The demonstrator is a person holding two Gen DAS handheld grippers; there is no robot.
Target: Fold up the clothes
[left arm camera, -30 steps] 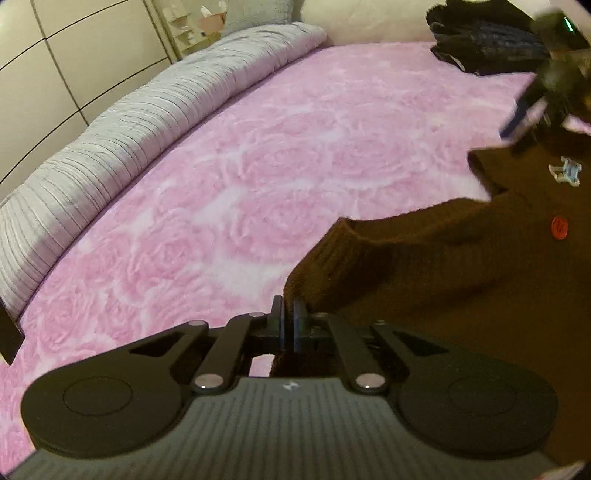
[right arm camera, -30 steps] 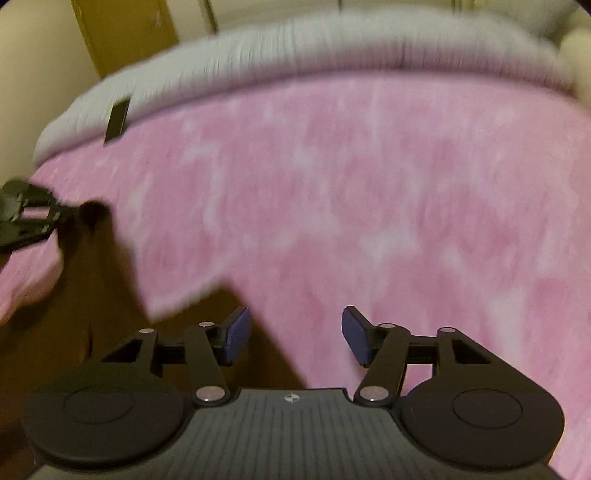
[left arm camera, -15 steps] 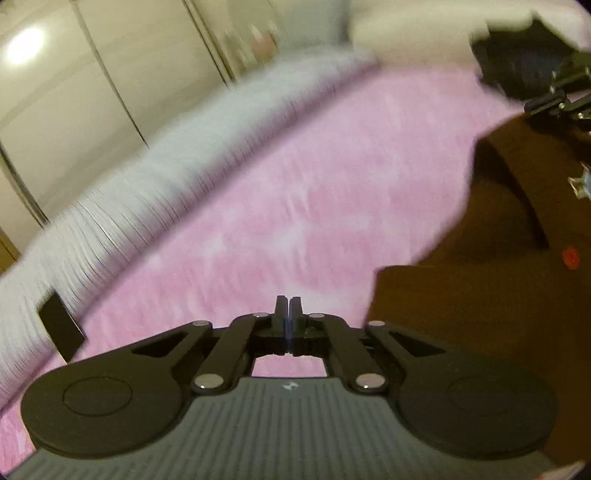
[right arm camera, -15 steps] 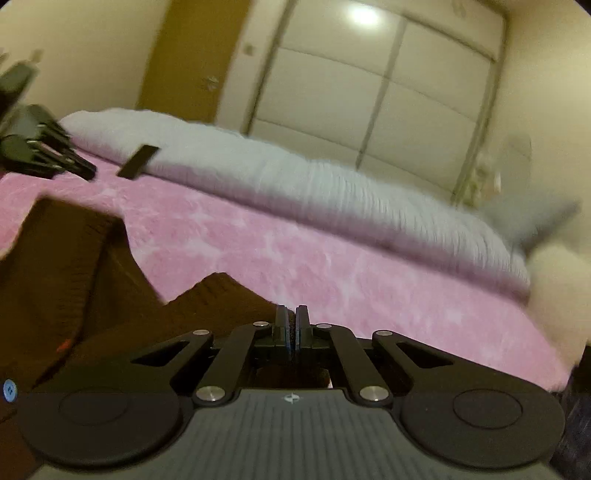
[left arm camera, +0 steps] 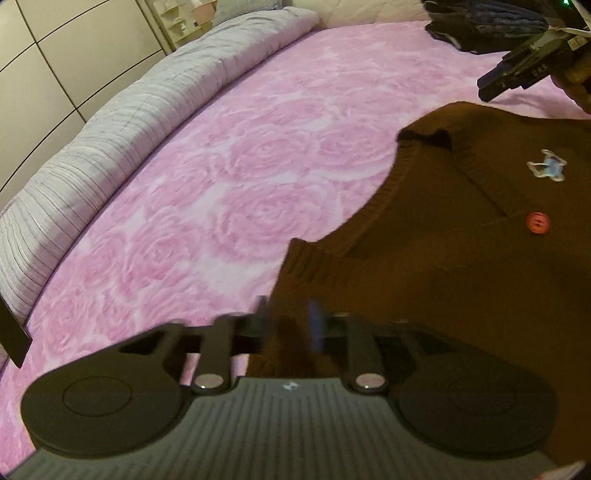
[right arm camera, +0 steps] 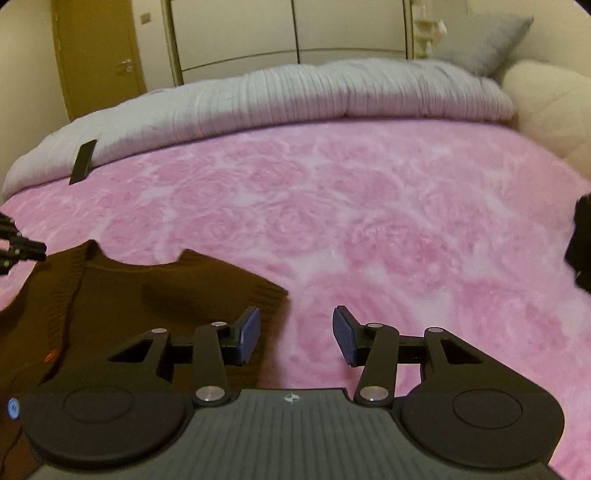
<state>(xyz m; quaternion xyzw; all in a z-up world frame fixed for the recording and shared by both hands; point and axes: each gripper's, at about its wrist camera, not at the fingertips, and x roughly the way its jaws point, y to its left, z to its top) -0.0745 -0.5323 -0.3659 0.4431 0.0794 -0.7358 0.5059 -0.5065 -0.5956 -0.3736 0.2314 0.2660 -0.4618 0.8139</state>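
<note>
A dark brown knitted cardigan (left arm camera: 461, 266) with a red button (left arm camera: 537, 223) and a small pale badge (left arm camera: 548, 170) lies on the pink rose-patterned blanket (left arm camera: 258, 166). A folded sleeve cuff (left arm camera: 310, 258) lies on it. My left gripper (left arm camera: 286, 325) is blurred, its jaws a little apart over the cardigan's edge, gripping nothing. My right gripper (right arm camera: 295, 334) is open and empty, just past the cardigan's (right arm camera: 147, 295) folded sleeve edge, above the blanket (right arm camera: 369, 221). Each gripper shows at the edge of the other's view.
A rolled grey duvet (left arm camera: 110, 129) runs along the far side of the bed, also in the right wrist view (right arm camera: 295, 99). A pile of dark clothes (left arm camera: 480, 22) lies at the head end. A small black device (right arm camera: 83, 161) leans on the duvet. Wardrobe doors stand behind.
Both grippers were shut half a second ago and have opened, letting go of the cardigan's sleeves, which now lie folded on the cardigan. Both views have swung back down to the bed.
</note>
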